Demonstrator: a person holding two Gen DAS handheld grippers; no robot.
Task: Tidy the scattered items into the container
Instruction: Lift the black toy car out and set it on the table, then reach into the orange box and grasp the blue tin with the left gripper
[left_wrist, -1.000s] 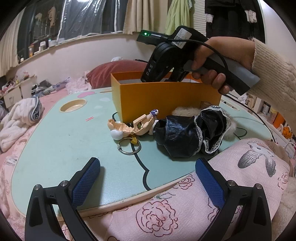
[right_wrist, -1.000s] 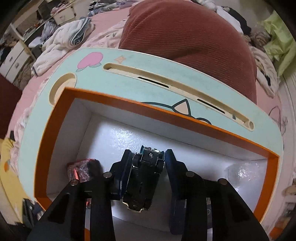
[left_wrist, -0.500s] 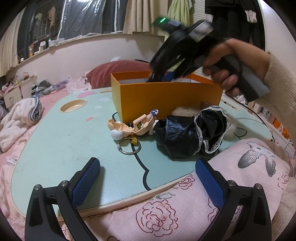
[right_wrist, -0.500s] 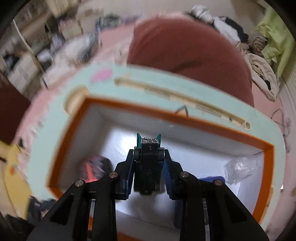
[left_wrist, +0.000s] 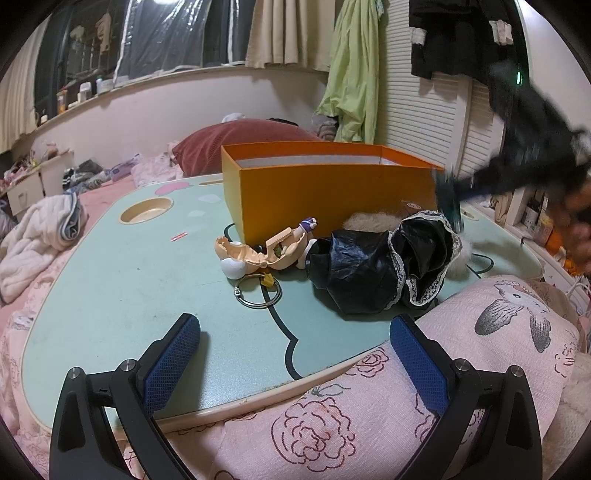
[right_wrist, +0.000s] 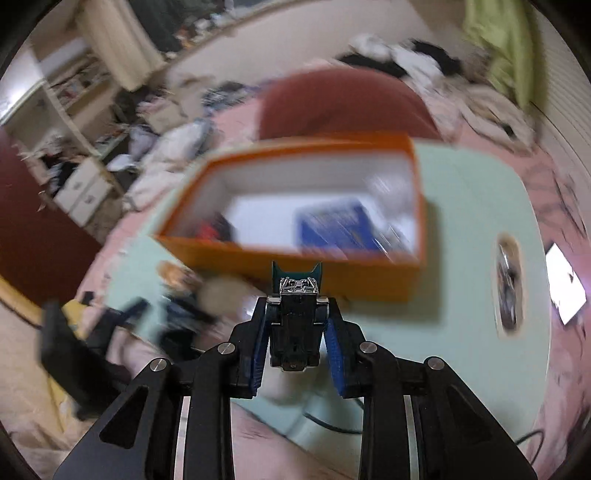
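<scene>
The orange box (right_wrist: 295, 254) lies just ahead of the right gripper (right_wrist: 295, 332), which grips a small dark toy (right_wrist: 295, 325); the left gripper (left_wrist: 291, 354), spread wide and empty, hangs farther back.

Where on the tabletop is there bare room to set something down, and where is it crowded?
Bare: the table's stretch between the round cup hole, the key ring and the left tongs. Crowded: along the orange box's front, where the peach toy and black lace cloth lie.
</scene>
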